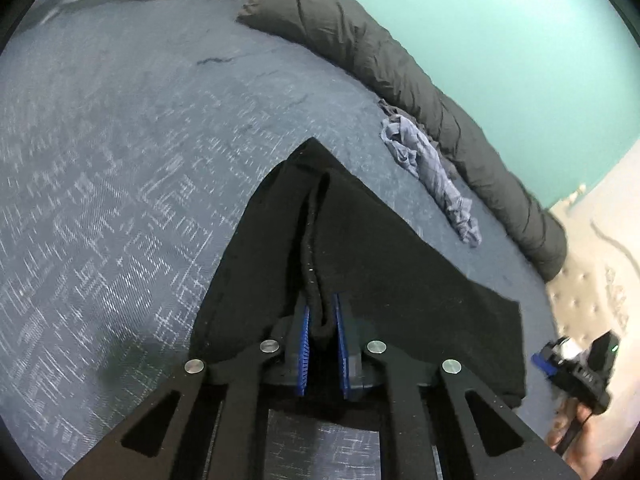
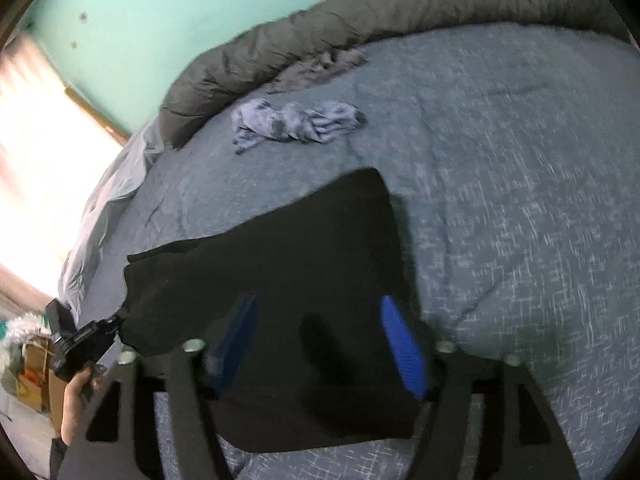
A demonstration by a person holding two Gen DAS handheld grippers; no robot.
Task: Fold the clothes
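A black garment (image 1: 380,260) lies on the bed, spread out ahead of both grippers. My left gripper (image 1: 321,300) is shut on a bunched seam at its near edge, the blue pads (image 1: 304,344) squeezing the fold. In the right wrist view the same garment (image 2: 280,240) fills the middle. My right gripper (image 2: 320,304) stands open over it, its blue pads (image 2: 404,348) wide apart and not pressing the cloth. The left gripper (image 2: 116,322), held by a hand, shows at the garment's left corner. The right gripper (image 1: 548,360) appears past the cloth's right edge.
A crumpled blue-grey garment (image 1: 432,172) (image 2: 296,120) lies farther back on the blue-grey bedspread (image 1: 120,160) (image 2: 520,160). A rolled dark grey duvet (image 1: 400,68) (image 2: 320,40) runs along the teal wall. Boxes (image 2: 36,368) stand on the floor beside the bed.
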